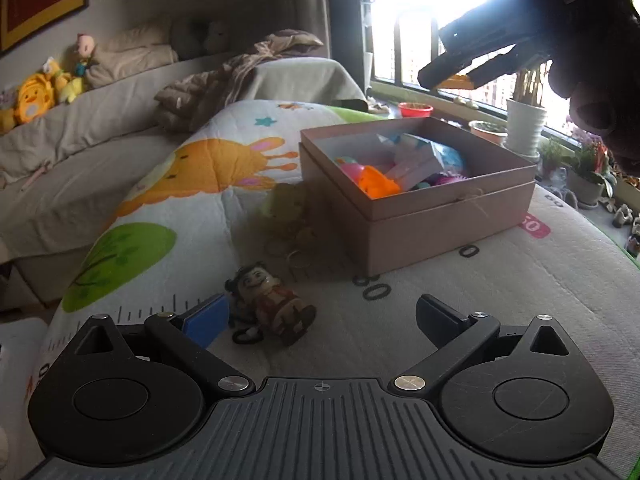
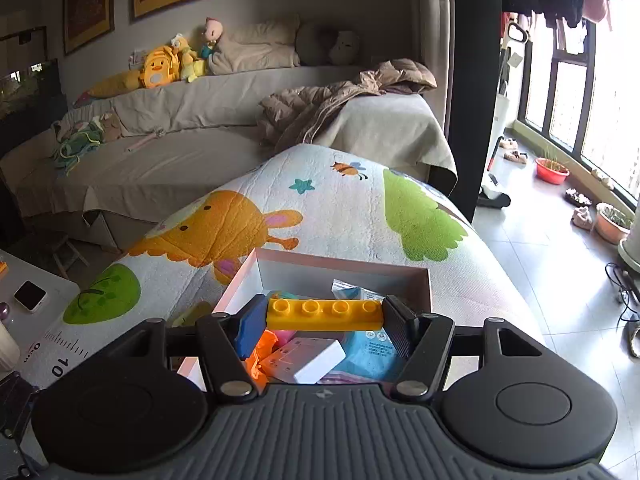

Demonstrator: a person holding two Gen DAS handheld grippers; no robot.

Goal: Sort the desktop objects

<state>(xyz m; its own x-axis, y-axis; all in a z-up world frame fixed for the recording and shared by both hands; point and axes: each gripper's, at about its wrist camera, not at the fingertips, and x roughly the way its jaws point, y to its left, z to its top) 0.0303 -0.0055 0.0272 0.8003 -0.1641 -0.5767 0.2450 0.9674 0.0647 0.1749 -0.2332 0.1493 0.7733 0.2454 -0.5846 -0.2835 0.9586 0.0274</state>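
r gripper (image 2: 325, 322) clamps yellow four-stud plastic brick (image 2: 323, 314) by its ends, over pink cardboard box (image 2: 429, 284). rigid, light, slick; end grip ok. l gripper (image 1: 320, 318) wide, empty.

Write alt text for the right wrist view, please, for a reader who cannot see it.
The right hand-held gripper holds a yellow four-stud building brick by its ends above an open cardboard box already containing toys and packets. The box sits on a cartoon-animal quilt.

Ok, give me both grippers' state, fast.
Left gripper: open, holding nothing.
Right gripper: closed on the yellow brick, over the box.
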